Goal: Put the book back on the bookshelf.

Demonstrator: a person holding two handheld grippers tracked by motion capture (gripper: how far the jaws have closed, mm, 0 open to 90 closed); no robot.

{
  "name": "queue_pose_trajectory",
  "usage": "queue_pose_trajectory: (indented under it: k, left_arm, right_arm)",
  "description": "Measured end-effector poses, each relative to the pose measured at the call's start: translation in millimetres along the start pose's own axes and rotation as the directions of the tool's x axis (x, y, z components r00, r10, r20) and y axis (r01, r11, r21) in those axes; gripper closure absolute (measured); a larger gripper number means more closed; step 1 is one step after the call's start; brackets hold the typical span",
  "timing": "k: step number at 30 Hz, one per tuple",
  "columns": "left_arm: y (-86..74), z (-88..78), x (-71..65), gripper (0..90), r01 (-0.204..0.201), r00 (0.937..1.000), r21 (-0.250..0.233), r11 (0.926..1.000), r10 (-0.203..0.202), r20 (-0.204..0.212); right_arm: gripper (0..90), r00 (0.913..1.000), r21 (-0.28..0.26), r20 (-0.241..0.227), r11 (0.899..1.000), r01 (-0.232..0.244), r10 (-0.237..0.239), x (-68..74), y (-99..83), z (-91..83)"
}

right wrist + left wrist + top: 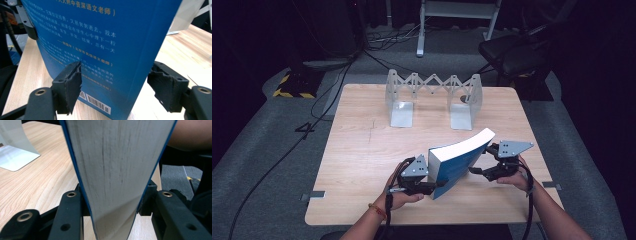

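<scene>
The blue-covered book (458, 161) is up off the flat, tilted and standing on one lower corner near the front edge of the worktop (362, 145), a little right of the middle. The expanding metal bookend rack (433, 97) waits at the far edge, and nothing stands in it yet, so I would judge the job barely past the pick-up: the book is raised, but the carry across the worktop and the slotting between the rack's plates are all still to do.

The left tongs (432, 186) are clamped across the book's thickness at its near lower end; in the left gripper view the black jaws press on both covers with the page edge (117, 170) rising between them. The right tongs (479, 170) sit at the book's right side with their jaws apart; in the right gripper view the back cover (100, 45) stands in the gap and neither torn pad is pressing on it.

Both forearms come in from the front edge, the left hand (404, 196) low and close under the book, the right hand (518, 177) slightly higher and out to the side.
</scene>
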State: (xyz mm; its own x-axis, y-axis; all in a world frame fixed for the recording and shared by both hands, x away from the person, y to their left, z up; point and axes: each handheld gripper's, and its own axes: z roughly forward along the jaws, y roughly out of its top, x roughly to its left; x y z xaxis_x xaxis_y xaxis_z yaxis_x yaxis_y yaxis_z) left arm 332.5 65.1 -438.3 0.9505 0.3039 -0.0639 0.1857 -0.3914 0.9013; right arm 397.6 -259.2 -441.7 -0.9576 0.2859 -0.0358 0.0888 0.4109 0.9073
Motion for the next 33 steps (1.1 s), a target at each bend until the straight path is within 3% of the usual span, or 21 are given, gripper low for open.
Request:
queue_pose_trajectory:
  k: [6,11,20,26,29,33]
  left_arm:
    - [-1.3,-6.0,3.2,58.6,-0.017,0.9998,0.010,0.9998,0.017,-0.007]
    - [-1.8,-16.8,4.4,55.5,-0.060,0.9967,0.031,0.9977,0.061,-0.054]
    - [-5.2,-35.9,5.8,47.4,-0.059,0.9934,0.011,0.9982,0.060,-0.098]
    - [-6.1,-35.6,3.1,42.9,-0.082,0.9849,0.058,0.9950,0.090,-0.148]
    - [-8.1,-34.0,1.6,41.1,-0.091,0.9826,0.073,0.9932,0.101,-0.155]
    - [-8.4,-33.5,-0.2,41.5,-0.098,0.9830,0.069,0.9928,0.107,-0.149]
  right_arm:
    - [31.8,0.9999,-0.003,-0.014,1.000,-0.005,0.005,0.7,0.2,2.2]
    - [41.7,0.9993,-0.003,-0.037,1.000,0.006,-0.006,2.0,-0.8,-1.7]
    - [48.9,0.9973,0.014,-0.066,0.999,0.033,-0.032,7.2,-0.6,-8.0]
    - [52.0,0.9926,0.028,-0.105,0.998,0.063,-0.060,19.3,0.1,-17.0]
    - [52.7,0.9870,0.034,-0.131,0.995,0.099,-0.094,29.0,3.5,-20.2]
    - [53.6,0.9842,0.024,-0.124,0.991,0.130,-0.126,41.9,16.0,-21.1]
